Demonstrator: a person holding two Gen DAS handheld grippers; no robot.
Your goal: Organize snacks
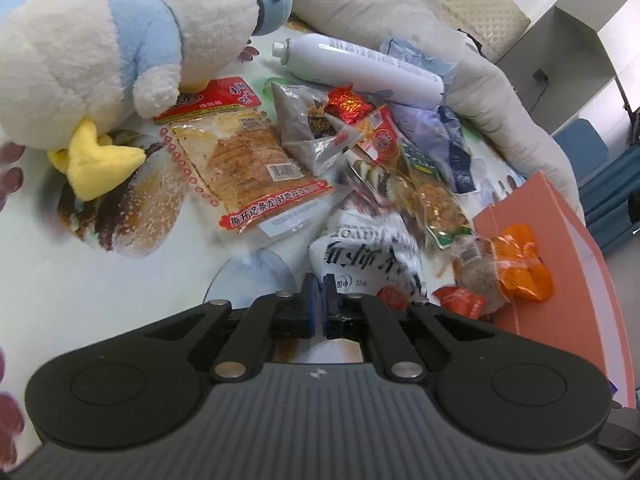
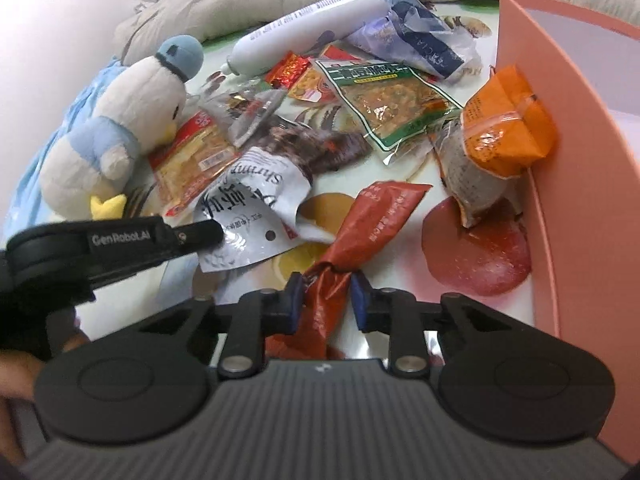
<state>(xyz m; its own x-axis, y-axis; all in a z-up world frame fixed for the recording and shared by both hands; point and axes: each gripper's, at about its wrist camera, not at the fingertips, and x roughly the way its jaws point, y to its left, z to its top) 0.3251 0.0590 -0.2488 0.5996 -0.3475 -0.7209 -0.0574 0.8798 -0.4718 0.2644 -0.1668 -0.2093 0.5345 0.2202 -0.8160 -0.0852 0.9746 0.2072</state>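
Nearest in the right wrist view, the right hand-held gripper point(image 2: 326, 294) has its blue pads pinched on the twisted end of a long rust-red foil snack packet point(image 2: 374, 220), which bunches between the jaws and lies flat beyond them on the fruit-printed table point(image 2: 476, 268); this looks like the start of a pick, with the packet not yet lifted. Left of it the left hand-held gripper point(image 1: 319, 294) has its jaws drawn together, and from the side it seems to nip the edge of a crumpled white-and-silver shrimp-snack bag point(image 2: 248, 216), though the contact itself is hard to see. Little sorting looks done: the tall salmon-pink cardboard box point(image 2: 560, 160) on the right shows nothing inside as far as can be seen, and an orange-wrapped snack pack point(image 2: 508, 128) only leans against its outer wall. Farther off a green-edged clear pouch of pickled vegetables point(image 2: 392, 96), a red-bordered dried tofu pack point(image 1: 248, 164) and small red wrappers remain heaped beside a white plush duck point(image 2: 116, 136) and a white spray bottle point(image 2: 304, 28)
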